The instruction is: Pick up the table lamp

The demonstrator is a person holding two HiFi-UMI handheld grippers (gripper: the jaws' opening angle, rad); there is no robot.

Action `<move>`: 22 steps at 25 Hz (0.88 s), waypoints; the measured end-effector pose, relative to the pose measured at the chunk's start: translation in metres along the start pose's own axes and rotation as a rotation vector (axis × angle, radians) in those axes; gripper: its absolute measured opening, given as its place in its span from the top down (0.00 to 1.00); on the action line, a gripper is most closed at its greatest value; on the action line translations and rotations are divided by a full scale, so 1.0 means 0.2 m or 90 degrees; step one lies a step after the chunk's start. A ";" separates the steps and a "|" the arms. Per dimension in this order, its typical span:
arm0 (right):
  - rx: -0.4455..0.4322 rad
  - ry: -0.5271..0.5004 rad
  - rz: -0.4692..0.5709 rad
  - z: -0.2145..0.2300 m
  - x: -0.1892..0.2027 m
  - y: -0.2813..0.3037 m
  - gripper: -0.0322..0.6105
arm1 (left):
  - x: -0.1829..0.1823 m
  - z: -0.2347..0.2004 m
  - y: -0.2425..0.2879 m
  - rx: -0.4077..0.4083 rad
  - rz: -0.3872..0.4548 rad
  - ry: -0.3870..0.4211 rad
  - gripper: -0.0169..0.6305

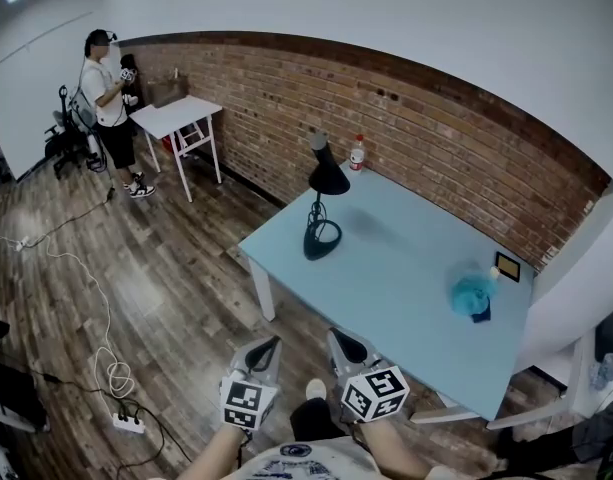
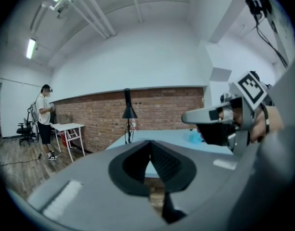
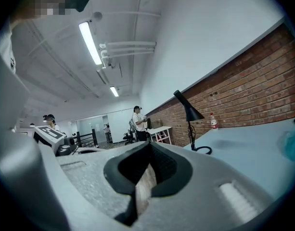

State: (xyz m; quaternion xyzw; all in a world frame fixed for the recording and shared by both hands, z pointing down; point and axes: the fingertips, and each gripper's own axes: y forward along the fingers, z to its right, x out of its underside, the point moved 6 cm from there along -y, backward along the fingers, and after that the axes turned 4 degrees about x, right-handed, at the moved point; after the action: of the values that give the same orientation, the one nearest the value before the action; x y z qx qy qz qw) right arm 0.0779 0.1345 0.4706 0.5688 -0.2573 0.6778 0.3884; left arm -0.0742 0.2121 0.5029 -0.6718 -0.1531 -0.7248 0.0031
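Head view: on pale blue rectangular table (image 1: 406,268), upright at its 9 o'clock corner, black cone-shaded metal table lamp (image 1: 328,180), stem vertical. Well apart at 6 o'clock, grey left gripper (image 1: 268,351) and right gripper (image 1: 349,348), both clenched on nothing, pointed toward 12 o'clock at lamp, neither clearly nearer.

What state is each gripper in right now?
Left gripper: closed, empty.
Right gripper: closed, empty.
The black cone-shaded table lamp stands untouched on the light blue table.
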 end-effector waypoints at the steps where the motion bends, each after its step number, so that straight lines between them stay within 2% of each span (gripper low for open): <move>1: 0.000 0.000 0.003 0.04 -0.02 0.05 0.95 | -0.01 -0.03 0.05 0.003 -0.004 0.002 0.99; 13: -0.017 0.002 -0.010 0.56 -0.20 0.66 0.95 | -0.17 -0.41 0.81 -0.004 -0.009 -0.003 0.99; 22: -0.041 0.019 -0.022 0.87 -0.27 0.96 0.95 | -0.22 -0.55 1.21 -0.005 -0.037 -0.012 0.99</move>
State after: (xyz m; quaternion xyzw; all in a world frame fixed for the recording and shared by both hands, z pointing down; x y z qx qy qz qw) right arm 0.0238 -0.1244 0.4743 0.5503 -0.2632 0.6705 0.4223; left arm -0.1261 -0.0529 0.5063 -0.6740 -0.1698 -0.7186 -0.0225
